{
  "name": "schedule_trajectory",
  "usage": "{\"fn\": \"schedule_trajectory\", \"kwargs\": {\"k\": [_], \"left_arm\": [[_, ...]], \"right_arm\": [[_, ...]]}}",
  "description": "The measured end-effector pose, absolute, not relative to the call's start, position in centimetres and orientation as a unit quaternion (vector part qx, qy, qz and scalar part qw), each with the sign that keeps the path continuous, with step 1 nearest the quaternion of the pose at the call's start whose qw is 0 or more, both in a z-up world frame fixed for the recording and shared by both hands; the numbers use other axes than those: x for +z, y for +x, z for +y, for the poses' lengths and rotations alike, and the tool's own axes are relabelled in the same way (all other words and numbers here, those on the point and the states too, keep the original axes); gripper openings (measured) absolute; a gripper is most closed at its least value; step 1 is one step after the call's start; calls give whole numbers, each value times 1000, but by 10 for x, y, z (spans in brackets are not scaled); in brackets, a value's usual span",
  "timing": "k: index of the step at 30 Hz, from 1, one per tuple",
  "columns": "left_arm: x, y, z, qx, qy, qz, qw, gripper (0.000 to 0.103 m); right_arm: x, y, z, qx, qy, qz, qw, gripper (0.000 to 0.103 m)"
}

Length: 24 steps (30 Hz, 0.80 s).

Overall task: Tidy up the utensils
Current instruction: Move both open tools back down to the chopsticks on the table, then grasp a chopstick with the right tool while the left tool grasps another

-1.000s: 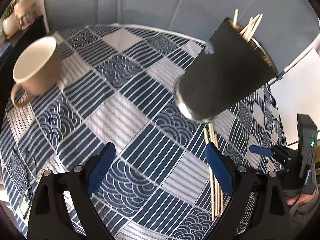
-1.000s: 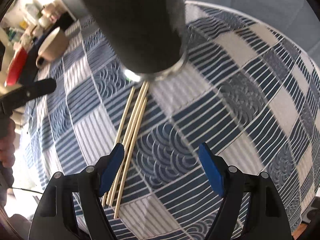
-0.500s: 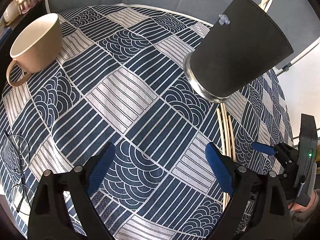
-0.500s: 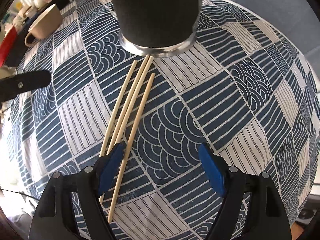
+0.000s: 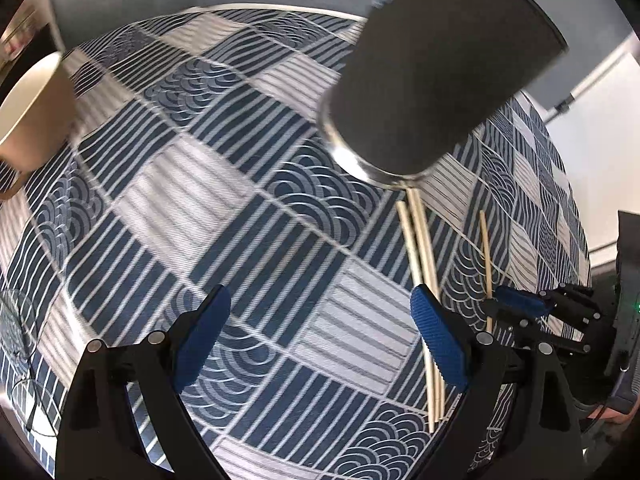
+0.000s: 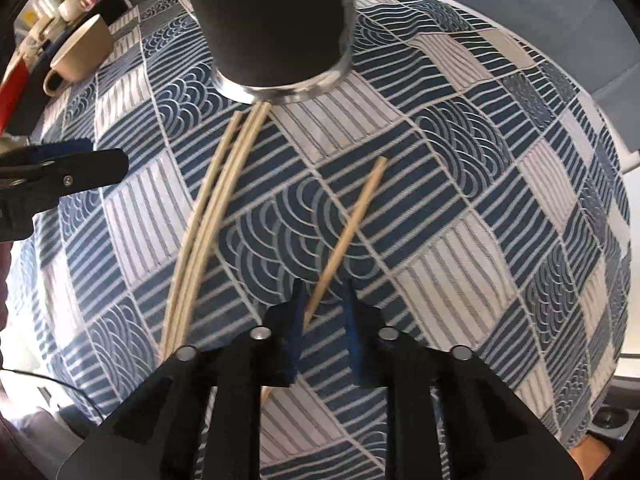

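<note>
The top of the black cup [image 6: 272, 20] is cut off by the upper edge in both views, so you cannot see inside it. In the left wrist view the picture is smeared, and the tan mug [image 5: 32, 116] at the far left is blurry and partly cut off. The low ends of the three chopsticks [image 6: 204, 216] that lie side by side are hidden behind the right gripper [image 6: 322, 312] in the right wrist view. Their top ends touch the shiny bottom rim of the cup. Some things at the upper left of that view are too small to make out.

One lone chopstick [image 6: 346, 236] lies slanted in the middle of the blue and white tablecloth [image 6: 500, 200], well apart from the other three. Its low end sits between the blue pads of the right gripper, which are closing in on it. I cannot tell if both pads press on it yet.

The left gripper [image 5: 320, 344] has its fingers spread wide with only cloth between them.

Half a second ago all four sticks lay close together and the right gripper was wide open. Now one stick has been pushed off to the right, and the fingers are nearly together.
</note>
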<state>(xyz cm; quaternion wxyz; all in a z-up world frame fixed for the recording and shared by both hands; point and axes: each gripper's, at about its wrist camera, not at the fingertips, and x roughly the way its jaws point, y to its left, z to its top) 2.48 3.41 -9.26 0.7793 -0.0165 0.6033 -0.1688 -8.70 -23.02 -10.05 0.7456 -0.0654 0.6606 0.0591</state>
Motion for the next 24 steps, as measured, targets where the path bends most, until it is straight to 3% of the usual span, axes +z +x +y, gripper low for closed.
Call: {"fn": "schedule_trajectory", "kwargs": {"k": [6,19,24], "left_arm": [[-98,26,10,-180,5,607,774,90],[-118,28,-28,-140,82,612,774,90],[-125,29,-39,-119,108,613,773,97]], "right_arm": [[-97,-99,-252,45,-69,664,744,6],[-100,-112,-275,37,-44,660,749,5],[-100,-110,-275,42,-43,658,750,5]]}}
